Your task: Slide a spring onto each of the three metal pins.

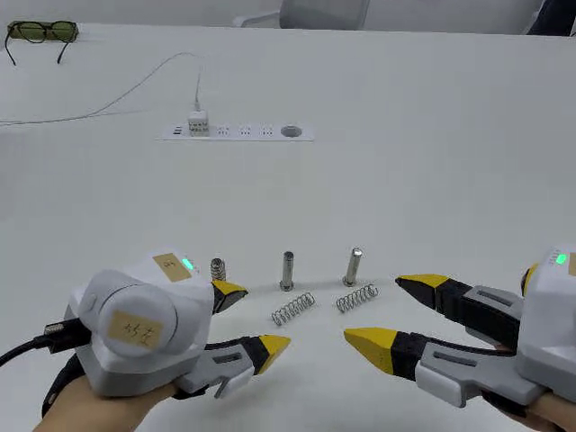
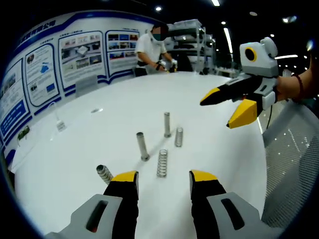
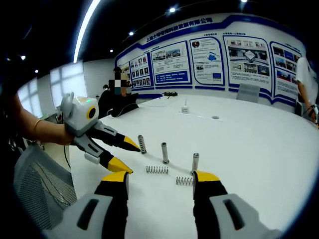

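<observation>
Three pins stand upright on the bench (image 1: 432, 180). The left pin (image 1: 218, 262) wears a fitted spring (image 1: 218, 271); the middle pin (image 1: 287, 270) and right pin (image 1: 353, 266) are bare. Two loose springs lie flat, slanting near-left to far-right: one spring (image 1: 293, 308) before the middle pin, the other spring (image 1: 357, 298) before the right. Left tongs (image 1: 256, 317) and right tongs (image 1: 375, 309) flank them, both spread. Gripper views add wall boards (image 3: 209, 55), lettering too small to read; the head view, a power strip (image 1: 238, 132).
</observation>
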The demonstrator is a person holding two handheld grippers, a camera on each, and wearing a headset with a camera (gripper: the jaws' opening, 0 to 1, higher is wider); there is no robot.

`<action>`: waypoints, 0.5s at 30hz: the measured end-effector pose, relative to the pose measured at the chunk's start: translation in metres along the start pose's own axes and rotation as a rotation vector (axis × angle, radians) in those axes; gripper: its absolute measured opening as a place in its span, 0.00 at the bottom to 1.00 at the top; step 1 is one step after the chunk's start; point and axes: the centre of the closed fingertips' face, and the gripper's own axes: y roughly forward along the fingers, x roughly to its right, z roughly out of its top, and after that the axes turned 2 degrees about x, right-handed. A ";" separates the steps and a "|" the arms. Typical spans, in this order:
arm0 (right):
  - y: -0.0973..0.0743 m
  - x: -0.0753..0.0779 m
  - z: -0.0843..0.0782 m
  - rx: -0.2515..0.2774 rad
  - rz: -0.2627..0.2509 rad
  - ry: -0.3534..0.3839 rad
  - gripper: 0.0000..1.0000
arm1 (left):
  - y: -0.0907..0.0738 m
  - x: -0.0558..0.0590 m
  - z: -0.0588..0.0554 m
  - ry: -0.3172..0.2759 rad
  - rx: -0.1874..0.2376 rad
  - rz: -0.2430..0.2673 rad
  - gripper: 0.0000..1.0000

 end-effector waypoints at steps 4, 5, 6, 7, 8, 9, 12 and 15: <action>-0.004 0.001 -0.002 0.003 -0.013 -0.003 0.54 | 0.007 0.000 -0.005 0.001 -0.030 -0.006 0.39; -0.004 0.001 -0.002 0.002 -0.015 -0.005 0.54 | 0.008 0.000 -0.006 0.008 -0.039 -0.006 0.38; -0.005 0.001 -0.003 0.002 -0.016 -0.005 0.55 | 0.010 -0.001 -0.008 0.014 -0.049 -0.004 0.37; -0.005 0.001 -0.003 0.002 -0.017 -0.004 0.55 | 0.011 -0.001 -0.008 0.016 -0.053 -0.005 0.37; -0.006 0.001 -0.003 0.005 -0.020 -0.003 0.56 | 0.011 -0.001 -0.008 0.016 -0.055 -0.006 0.36; -0.006 0.001 -0.003 0.007 -0.020 0.000 0.56 | 0.013 -0.001 -0.009 0.010 -0.056 -0.009 0.36; -0.007 0.001 -0.006 0.005 -0.024 0.006 0.57 | 0.016 -0.002 -0.009 -0.004 -0.055 -0.013 0.34; -0.008 0.001 -0.009 -0.002 -0.029 0.005 0.58 | 0.019 -0.004 -0.011 0.000 -0.062 -0.009 0.31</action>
